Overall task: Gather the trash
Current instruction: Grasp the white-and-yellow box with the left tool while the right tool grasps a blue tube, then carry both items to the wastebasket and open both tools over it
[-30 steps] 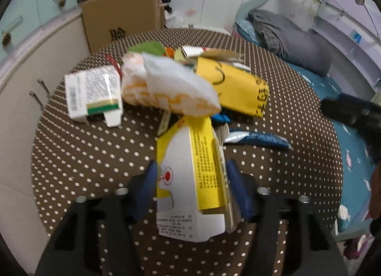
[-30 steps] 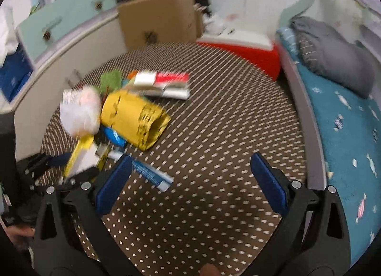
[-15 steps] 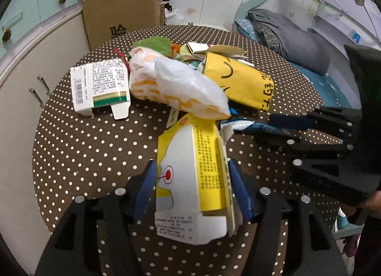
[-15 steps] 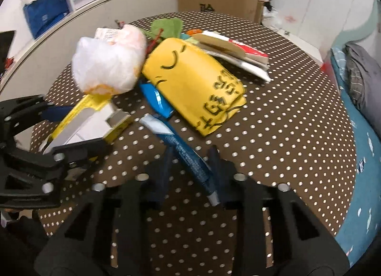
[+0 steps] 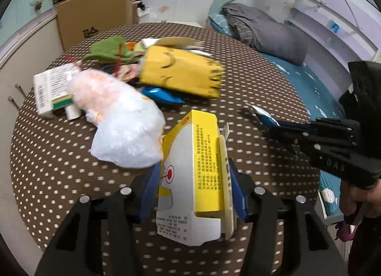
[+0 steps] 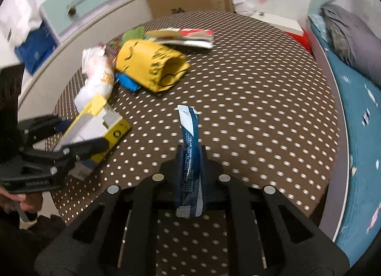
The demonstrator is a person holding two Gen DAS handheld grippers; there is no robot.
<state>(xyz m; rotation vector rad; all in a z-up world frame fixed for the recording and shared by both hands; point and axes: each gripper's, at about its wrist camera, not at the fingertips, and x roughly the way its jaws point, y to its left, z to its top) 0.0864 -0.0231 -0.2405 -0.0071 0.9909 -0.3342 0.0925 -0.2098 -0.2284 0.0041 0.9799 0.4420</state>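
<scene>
While left hand-held gripper [image 5: 193, 190] clamps yellow carton [image 5: 197, 171], right hand-held gripper [image 6: 190, 168] pinches blue wrapper [image 6: 189, 147].

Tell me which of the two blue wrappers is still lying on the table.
The crumpled bright blue wrapper beside the yellow bag; the long dark blue wrapper is pinched in the right gripper.

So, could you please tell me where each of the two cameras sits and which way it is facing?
Left wrist: on the left gripper, angled down over the dotted table; its fingers clamp a yellow and white carton; the right gripper enters from the right.
Right wrist: on the right gripper, angled down over the table, shut on a blue wrapper; the left gripper and a hand show at left.
Shared: carton, wrapper, yellow bag, white plastic bag.
</scene>
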